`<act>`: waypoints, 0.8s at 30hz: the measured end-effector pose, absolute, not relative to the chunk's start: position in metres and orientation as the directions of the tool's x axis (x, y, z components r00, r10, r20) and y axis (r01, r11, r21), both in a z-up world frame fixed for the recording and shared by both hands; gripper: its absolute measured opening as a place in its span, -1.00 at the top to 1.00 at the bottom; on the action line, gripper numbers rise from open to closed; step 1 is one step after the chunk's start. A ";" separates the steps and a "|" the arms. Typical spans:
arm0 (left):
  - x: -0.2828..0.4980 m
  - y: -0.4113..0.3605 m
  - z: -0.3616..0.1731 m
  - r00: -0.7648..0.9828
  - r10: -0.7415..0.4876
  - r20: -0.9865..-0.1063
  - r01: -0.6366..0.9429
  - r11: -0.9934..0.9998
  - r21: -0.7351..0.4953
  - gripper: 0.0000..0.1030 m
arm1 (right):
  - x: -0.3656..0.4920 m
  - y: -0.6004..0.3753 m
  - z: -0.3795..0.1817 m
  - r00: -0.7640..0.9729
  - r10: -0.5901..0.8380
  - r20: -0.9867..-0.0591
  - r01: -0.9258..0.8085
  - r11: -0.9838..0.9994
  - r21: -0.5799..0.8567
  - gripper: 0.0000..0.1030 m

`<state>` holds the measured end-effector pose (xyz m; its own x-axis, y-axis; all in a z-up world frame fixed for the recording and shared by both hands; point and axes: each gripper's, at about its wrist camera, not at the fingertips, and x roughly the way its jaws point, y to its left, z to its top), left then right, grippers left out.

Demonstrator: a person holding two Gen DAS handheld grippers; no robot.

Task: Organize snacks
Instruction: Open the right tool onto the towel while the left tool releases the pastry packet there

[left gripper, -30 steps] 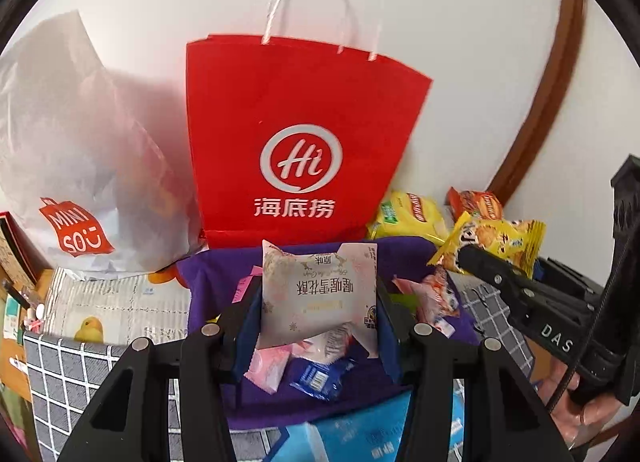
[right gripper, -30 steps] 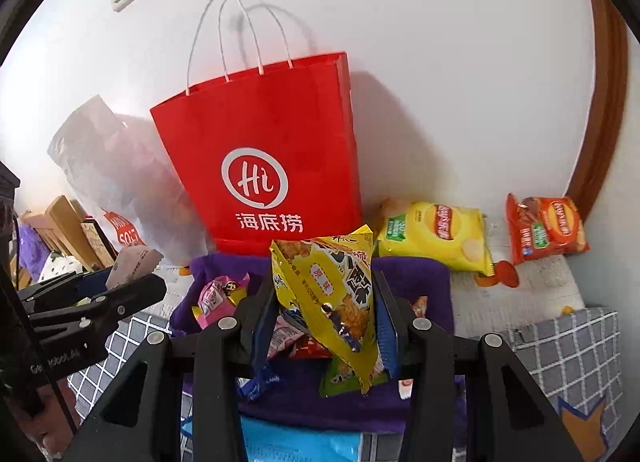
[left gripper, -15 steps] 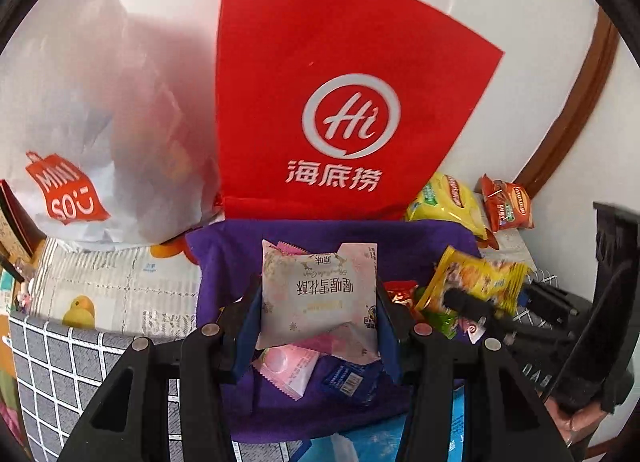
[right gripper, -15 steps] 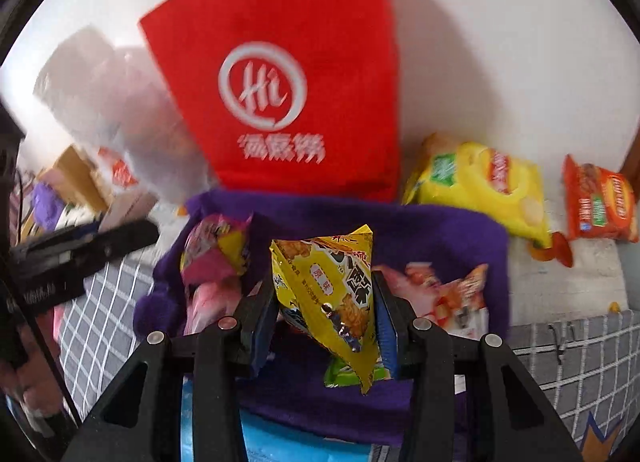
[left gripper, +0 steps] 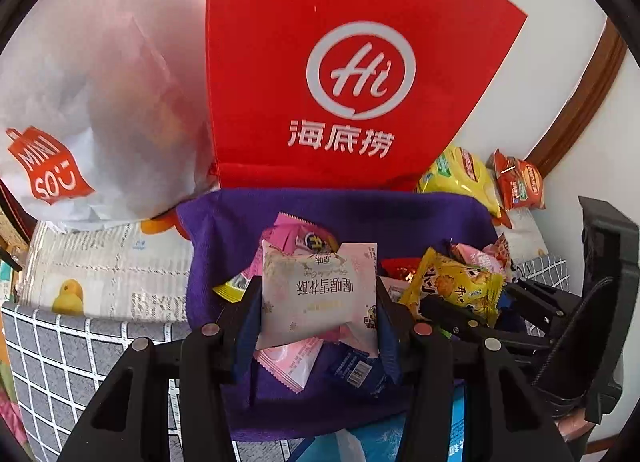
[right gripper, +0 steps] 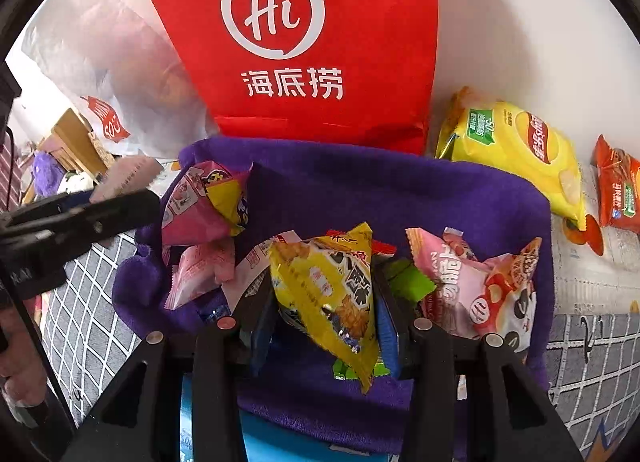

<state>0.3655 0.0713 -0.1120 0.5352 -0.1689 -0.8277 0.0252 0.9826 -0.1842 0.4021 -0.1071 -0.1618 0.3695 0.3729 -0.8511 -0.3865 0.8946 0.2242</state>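
Observation:
My left gripper (left gripper: 318,302) is shut on a pale pink snack packet (left gripper: 320,294) and holds it just above the purple cloth bin (left gripper: 360,213). My right gripper (right gripper: 326,302) is shut on a yellow snack bag (right gripper: 328,294) over the same bin (right gripper: 400,189). The right gripper and its yellow bag also show at the right of the left wrist view (left gripper: 456,290). The left gripper shows at the left of the right wrist view (right gripper: 80,213). Several small pink, yellow and blue packets lie in the bin.
A red paper bag (left gripper: 344,73) stands upright against the wall behind the bin, with a white plastic bag (left gripper: 80,109) to its left. A yellow chip bag (right gripper: 516,149) and an orange one (right gripper: 618,189) lie at the right. A grid-patterned cloth (left gripper: 60,350) covers the front.
Both grippers have moved forward and down toward the purple bin, each still holding its packet. The red bag now fills more of both views.

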 end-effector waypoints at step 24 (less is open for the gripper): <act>0.378 0.058 -0.145 0.433 -0.206 -0.878 0.037 0.977 -0.212 0.03 | 0.389 -0.146 -0.102 0.542 0.337 -0.770 -0.336 0.927 0.169 -0.13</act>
